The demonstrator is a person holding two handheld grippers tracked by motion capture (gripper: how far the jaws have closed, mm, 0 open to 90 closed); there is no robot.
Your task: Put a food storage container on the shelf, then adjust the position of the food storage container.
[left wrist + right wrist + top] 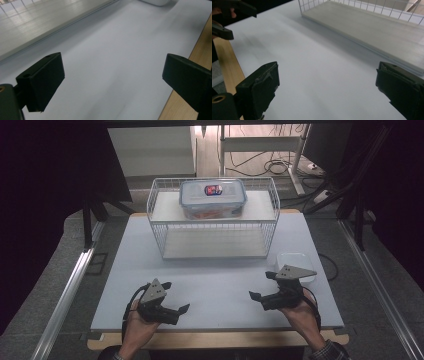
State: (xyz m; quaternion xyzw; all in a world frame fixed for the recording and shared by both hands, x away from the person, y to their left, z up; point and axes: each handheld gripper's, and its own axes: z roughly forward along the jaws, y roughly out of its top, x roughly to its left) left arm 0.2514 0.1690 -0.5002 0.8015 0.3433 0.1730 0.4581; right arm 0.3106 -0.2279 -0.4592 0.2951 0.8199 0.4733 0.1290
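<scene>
From where I stand, both tools hang low over the near edge of the white table [215, 285], each spread wide with nothing between its jaws. The left gripper [175, 299] sits at about seven o'clock on the board, held from below by the person's left hand [136, 327], its jaws pointing toward three o'clock; in the left gripper view the two black jaws stand far apart over bare white surface, touching nothing. The right gripper [263, 285] sits at about five o'clock, gripped by the right hand [302, 316], jaws facing toward nine o'clock and just as wide; in the right gripper view only tabletop lies between them. Nearest that gripper, just behind it at roughly four o'clock, rests a small white container [296, 264], close to it but not held. At twelve o'clock stands a white wire rack [215, 218] with a clear lidded box [213, 198] on its upper shelf, well apart from both tools.
</scene>
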